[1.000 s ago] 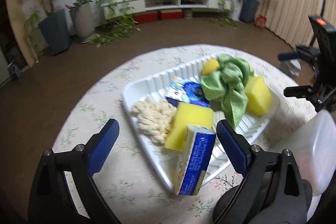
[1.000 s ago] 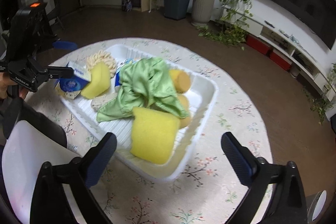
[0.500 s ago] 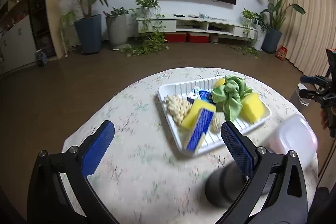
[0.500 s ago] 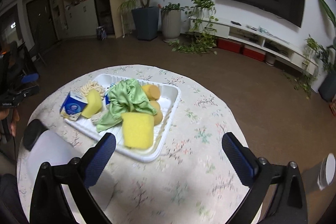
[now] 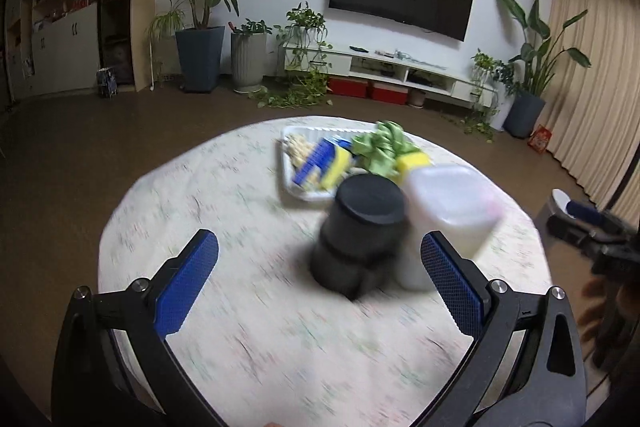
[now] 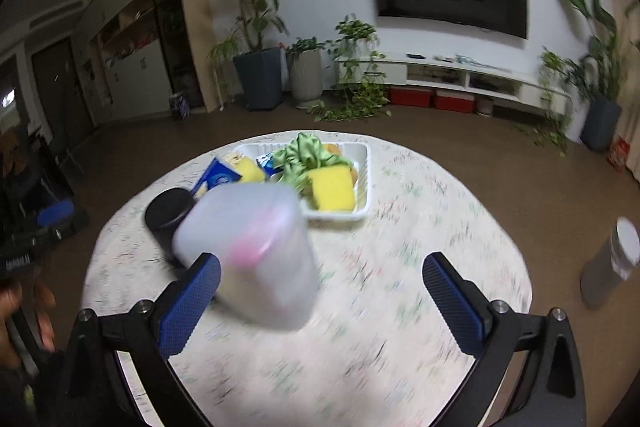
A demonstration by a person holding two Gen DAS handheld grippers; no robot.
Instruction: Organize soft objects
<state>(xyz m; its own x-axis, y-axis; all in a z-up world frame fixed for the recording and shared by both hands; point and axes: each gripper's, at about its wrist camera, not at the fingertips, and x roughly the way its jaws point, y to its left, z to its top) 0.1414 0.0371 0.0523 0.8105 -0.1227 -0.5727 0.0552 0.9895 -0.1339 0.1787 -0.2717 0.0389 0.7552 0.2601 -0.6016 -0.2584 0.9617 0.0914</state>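
on the round tabletop, far side: white tray holding the soft objects. contents seen from the right wrist view: green cloth bunched in the middle, yellow sponge at the near edge, a second yellow sponge to the left, blue-and-white packet leaning over the tray's left rim. a pale knobbly item sits at the tray's far left corner; too blurred to identify, possibly a cloth or mop head.

nearer the cameras: black cylindrical container and translucent white lidded container, side by side, both motion-blurred.

left claw: blue pads wide apart, nothing between them. right claw: pads likewise wide apart, gripping nothing; the white container overlaps its left pad in view. both are held well short of the tray.
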